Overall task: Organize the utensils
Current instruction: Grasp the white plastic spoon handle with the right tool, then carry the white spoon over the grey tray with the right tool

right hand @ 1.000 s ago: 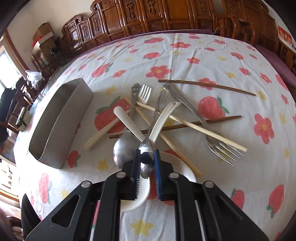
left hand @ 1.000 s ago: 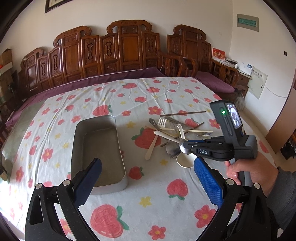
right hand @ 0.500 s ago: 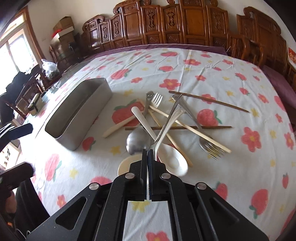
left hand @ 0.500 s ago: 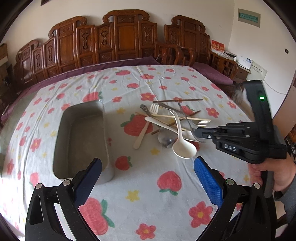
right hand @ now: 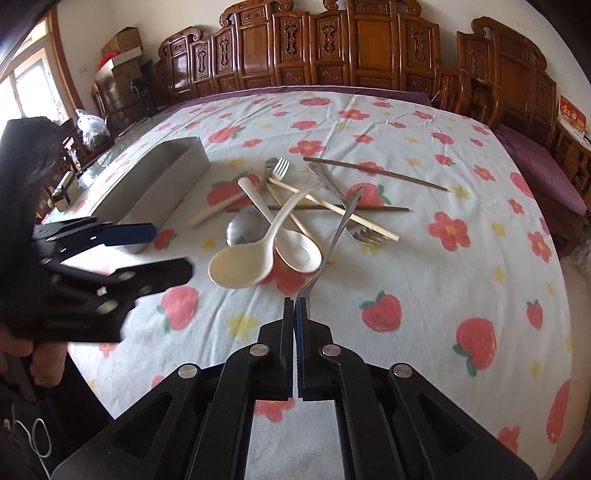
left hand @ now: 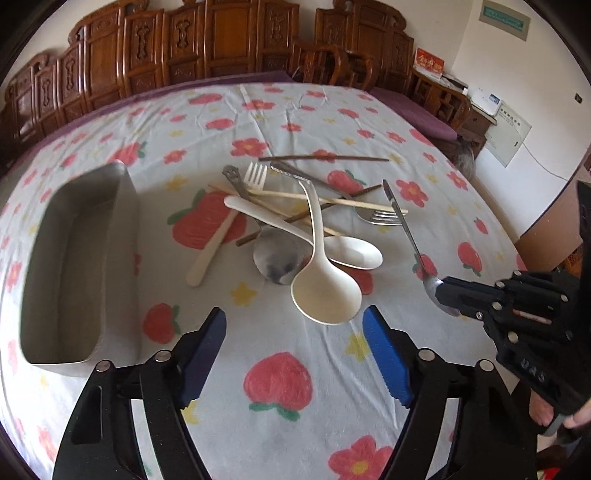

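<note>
The right tongs (right hand: 295, 308) are clamped tight on the bowl end of a slim steel spoon (right hand: 338, 229), whose handle juts out over the utensil pile (left hand: 303, 229) on the flowered worktop (left hand: 332, 369). The left tongs (left hand: 295, 343) are closing with nothing between the blue pads (left hand: 388, 360), low over the cloth just short of the large cream serving spoon (left hand: 325, 291).

To do this step well, the steel spoon should be raised until its handle clears the crossed chopsticks (left hand: 325, 201) and the metal fork (right hand: 364, 234), then carried across to the empty steel tray (left hand: 74, 266) at the left side and laid lengthwise along its floor before release. With the grip so near the bowl, the long handle may swing, so a slow, level carry seems wise. The left tongs would do best to narrow onto the cream spoon's neck rather than its broad bowl, without nudging the white spoon (left hand: 351, 251) lying under it.

Writing: "DAS" is moulded on the right tongs' body, seen inverted in the left view. A green wall plate (left hand: 506, 18) and a red box (left hand: 428, 61) carry text too small to read.
</note>
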The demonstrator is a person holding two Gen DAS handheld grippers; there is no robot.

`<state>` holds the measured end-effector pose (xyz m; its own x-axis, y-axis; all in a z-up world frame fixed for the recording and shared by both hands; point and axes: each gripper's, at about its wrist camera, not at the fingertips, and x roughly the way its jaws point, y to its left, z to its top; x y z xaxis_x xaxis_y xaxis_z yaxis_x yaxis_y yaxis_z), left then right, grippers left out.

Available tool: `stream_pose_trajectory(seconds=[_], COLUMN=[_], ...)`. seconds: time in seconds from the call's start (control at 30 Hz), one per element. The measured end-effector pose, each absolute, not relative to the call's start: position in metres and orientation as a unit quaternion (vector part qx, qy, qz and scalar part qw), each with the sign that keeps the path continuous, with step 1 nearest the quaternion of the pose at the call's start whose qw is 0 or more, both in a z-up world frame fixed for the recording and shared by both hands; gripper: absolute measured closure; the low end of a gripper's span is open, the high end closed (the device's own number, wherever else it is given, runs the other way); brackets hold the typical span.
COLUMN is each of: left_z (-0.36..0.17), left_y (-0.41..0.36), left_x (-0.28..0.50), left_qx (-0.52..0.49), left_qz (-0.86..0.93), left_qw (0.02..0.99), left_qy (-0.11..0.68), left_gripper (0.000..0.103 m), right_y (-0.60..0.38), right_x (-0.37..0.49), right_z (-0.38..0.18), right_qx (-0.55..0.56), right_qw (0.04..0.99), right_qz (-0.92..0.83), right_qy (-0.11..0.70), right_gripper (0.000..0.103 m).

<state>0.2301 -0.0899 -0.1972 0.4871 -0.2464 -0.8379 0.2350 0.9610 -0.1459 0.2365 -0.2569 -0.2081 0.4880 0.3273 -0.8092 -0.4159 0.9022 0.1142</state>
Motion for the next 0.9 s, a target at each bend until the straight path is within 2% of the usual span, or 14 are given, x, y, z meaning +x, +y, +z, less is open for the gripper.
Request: stream_pose_trajectory(seconds=[0.03,0.17,0.3,0.37,0.4,0.57,0.63,0.83,0.9], left_z=[-0.201,-0.217,-0.226,-0.231,-0.234,-0.234,-0.234,-0.222,-0.214], left_y=[-0.091,-0.096,-0.094,-0.094,-0.095,-0.103,-0.105,-0.101,-0.100], left_x=[0.234,0.251,0.262,0.266,0.267,0.264,0.261,0.250,0.245], left_qx=[-0.011,-0.029,-0.050,-0.054,-0.055,-0.026,-0.019,-0.028,-0.022], left_qz=[-0.140,-0.136,-0.121,-0.114,-0.112,-0.098,-0.097,-0.102,-0.100], left_qw=[0.858,0.843,0.834,0.830,0.828,0.835,0.836,0.844,0.850], left_qy=[0.495,0.519,0.536,0.543,0.547,0.540,0.540,0.525,0.517], left_gripper=[0.037,0.038,0.048,0.055,0.064,0.073,0.088,0.101,0.101], right_y=[-0.258,-0.262,-0.269,-0.272,-0.273,-0.278,-0.280,-0.278,-0.276], right_x=[0.238,0.242,0.244,0.245,0.246,0.248,0.250,0.250,0.249], right_z=[-0.210,-0.217,-0.219,-0.218,-0.217,-0.216,-0.216,-0.218,-0.218], right_qx=[-0.051,-0.057,-0.047,-0.042,-0.037,-0.029,-0.027,-0.027,-0.029], right_qw=[0.861,0.858,0.857,0.858,0.858,0.859,0.859,0.857,0.857], right_qz=[0.214,0.208,0.204,0.205,0.205,0.202,0.200,0.203,0.205], right_qy=[0.459,0.466,0.470,0.469,0.469,0.469,0.471,0.473,0.472], right_gripper=[0.101,0.101,0.101,0.101,0.101,0.101,0.101,0.101,0.101])
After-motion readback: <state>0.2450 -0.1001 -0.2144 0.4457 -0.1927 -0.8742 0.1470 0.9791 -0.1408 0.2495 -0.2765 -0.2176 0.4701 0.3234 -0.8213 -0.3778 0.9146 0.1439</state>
